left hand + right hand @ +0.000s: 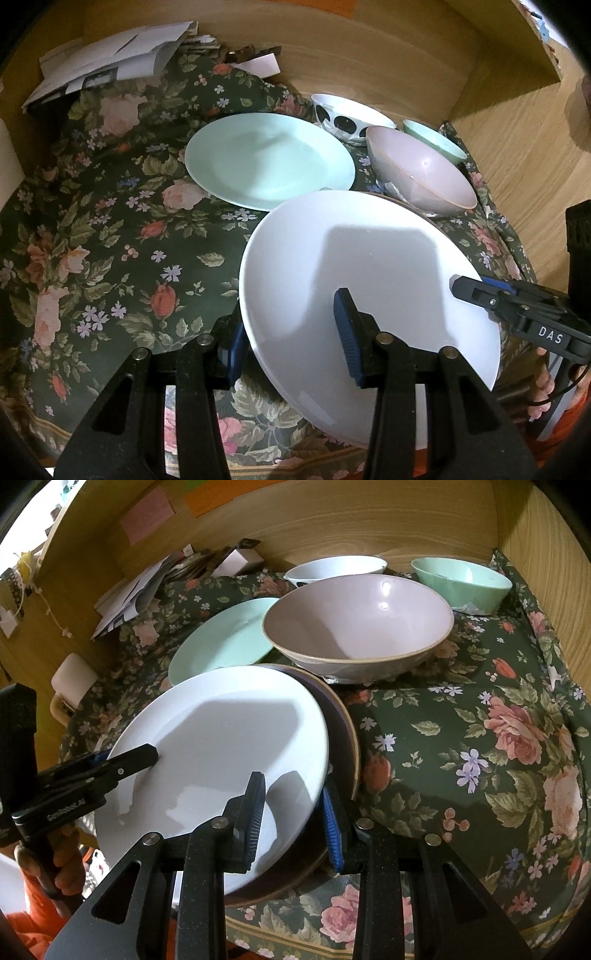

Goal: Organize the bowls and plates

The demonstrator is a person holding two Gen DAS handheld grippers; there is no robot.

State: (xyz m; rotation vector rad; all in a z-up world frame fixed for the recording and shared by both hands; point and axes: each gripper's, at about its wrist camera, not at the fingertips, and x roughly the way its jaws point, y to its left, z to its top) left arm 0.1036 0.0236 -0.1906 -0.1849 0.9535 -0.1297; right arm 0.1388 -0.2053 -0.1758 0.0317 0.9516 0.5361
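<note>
Right wrist view: both grippers, left gripper [291, 343] and right gripper [293, 819], clamp the white plate's [221, 738] opposite rims, steadying it above the brown plate [345, 738] for stacking.

A dark floral cloth [480, 738] covers the surface, with loose papers [110, 62] heaped against the wooden wall [369, 48].

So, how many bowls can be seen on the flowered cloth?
3. A large pink bowl stands behind the white plate; a white bowl with black spots is behind it to the left; a small mint-green bowl is at the back right. Others may be hidden.
</note>
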